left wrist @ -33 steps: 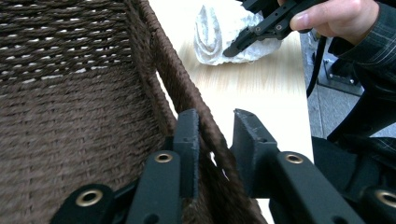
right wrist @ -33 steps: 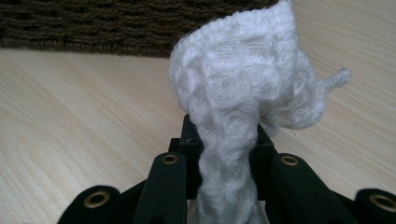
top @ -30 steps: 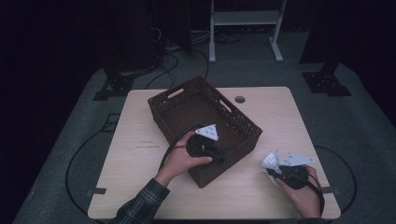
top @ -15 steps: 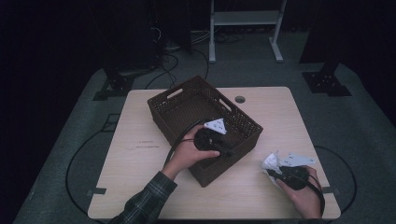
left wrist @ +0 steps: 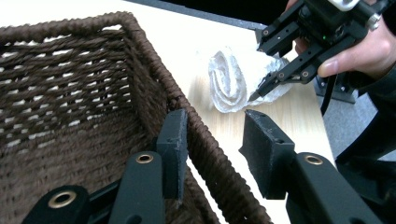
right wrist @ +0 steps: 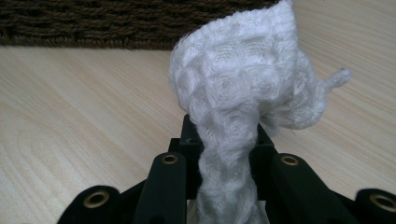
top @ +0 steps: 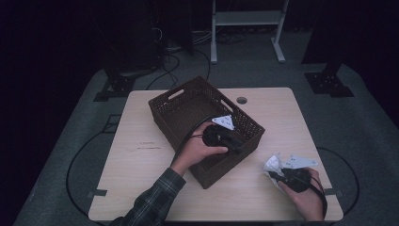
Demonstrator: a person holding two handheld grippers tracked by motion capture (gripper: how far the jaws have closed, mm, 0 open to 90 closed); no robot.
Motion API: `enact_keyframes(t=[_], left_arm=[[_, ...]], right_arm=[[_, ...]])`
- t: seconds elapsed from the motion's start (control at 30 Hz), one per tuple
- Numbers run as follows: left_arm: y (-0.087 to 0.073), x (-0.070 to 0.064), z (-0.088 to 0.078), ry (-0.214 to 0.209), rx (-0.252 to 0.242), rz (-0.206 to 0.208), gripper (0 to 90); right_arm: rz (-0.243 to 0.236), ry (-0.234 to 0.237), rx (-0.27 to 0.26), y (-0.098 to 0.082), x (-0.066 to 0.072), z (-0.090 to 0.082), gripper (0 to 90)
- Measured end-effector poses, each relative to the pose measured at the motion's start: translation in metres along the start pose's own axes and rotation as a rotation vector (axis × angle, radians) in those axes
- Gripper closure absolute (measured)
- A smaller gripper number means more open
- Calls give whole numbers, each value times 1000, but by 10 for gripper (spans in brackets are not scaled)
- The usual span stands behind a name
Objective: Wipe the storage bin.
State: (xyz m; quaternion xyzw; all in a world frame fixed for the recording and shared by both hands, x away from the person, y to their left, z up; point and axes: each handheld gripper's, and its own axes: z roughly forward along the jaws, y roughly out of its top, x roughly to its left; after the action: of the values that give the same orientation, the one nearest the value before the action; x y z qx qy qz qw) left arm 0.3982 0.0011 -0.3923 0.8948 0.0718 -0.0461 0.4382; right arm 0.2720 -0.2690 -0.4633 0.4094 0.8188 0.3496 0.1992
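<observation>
Right gripper (top: 274, 172): jaws clamped on the white knitted cloth (right wrist: 243, 88), near right on the table (top: 141, 160).
Left gripper (left wrist: 212, 140): jaws just opening, astride the basket (top: 179, 120) rim — probably not pinching.
Relation: basket lies left of the cloth — close.

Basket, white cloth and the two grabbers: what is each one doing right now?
Basket: upright on the table, its rim between the left gripper's jaws.
White cloth: bunched up, pinched by the right gripper.
Left gripper: jaws just been opening, astride the rim.
Right gripper: shut on the cloth.
</observation>
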Motion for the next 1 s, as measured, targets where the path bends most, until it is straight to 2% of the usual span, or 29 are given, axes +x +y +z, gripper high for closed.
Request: enact_keyframes(t=[0.1, 0.17, 0.27, 0.43, 0.6, 1.0], left_arm=[[-4, 1, 4, -7, 8, -9, 628], [-9, 2, 2, -23, -12, -14, 639], [-11, 0, 3, -17, -22, -11, 643], [-13, -2, 2, -8, -28, -5, 647], [-14, -1, 2, -12, -31, -8, 647], [-14, 0, 3, -18, -35, -25, 650]], right_arm=[[-2, -2, 2, 0, 0, 0, 738], [6, 0, -2, 0, 0, -1, 738], [23, 24, -22, 1, 0, -1, 738], [12, 26, -37, 5, 1, -1, 738], [15, 40, -67, 14, -4, -2, 737], [21, 64, -103, 43, -15, 0, 738]])
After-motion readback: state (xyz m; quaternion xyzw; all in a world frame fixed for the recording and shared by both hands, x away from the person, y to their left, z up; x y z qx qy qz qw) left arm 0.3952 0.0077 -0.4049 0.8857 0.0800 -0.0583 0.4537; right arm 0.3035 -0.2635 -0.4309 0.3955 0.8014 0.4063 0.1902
